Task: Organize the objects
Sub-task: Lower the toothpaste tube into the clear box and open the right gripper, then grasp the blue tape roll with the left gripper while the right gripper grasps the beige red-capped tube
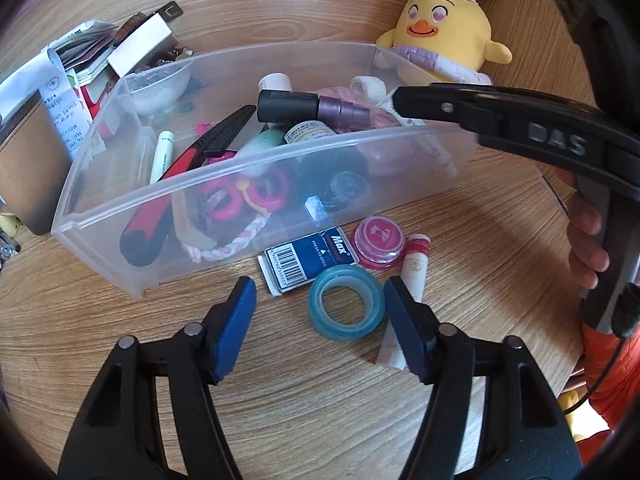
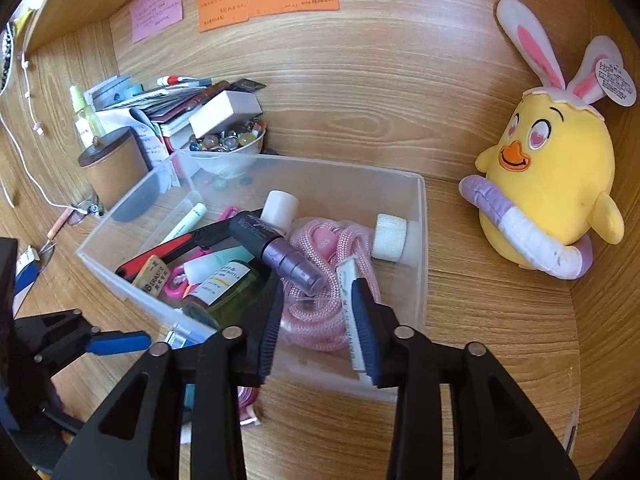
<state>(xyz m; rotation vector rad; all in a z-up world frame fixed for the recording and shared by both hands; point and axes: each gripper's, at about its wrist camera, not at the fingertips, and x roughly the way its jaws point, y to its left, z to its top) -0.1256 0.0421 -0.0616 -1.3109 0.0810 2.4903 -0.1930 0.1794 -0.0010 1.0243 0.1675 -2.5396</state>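
The desk [image 1: 480, 208] carries everything, and the clear bin [image 1: 256, 168] sits ahead of both claws as the collecting place, already loaded with a pink rope [image 2: 320, 264], a red-and-black cutter [image 1: 208, 148] and a dark tube with a purple cap [image 1: 312, 112]. The plush chick [image 2: 548, 184] stands beyond the bin, to the right of the right claw [image 2: 316, 320], likely too big to go in. That right claw hangs over the bin's near right corner with its jaws part open; a white tube [image 2: 348, 300] lies against the inside of its right finger, not pinched, which reads as a drop into the bin. The left claw [image 1: 320, 312] is spread on the desk in front of the bin, straddling the blue tape roll [image 1: 346, 306], pads not yet touching it, so the tape looks like the next pick. Just past the tape lie a blue box [image 1: 308, 260] printed "Max" and "PRESS TO OPEN", a pink jar [image 1: 382, 242] and a white stick [image 1: 412, 276] running under the claw's right finger. The right claw's handle reads "DAS".
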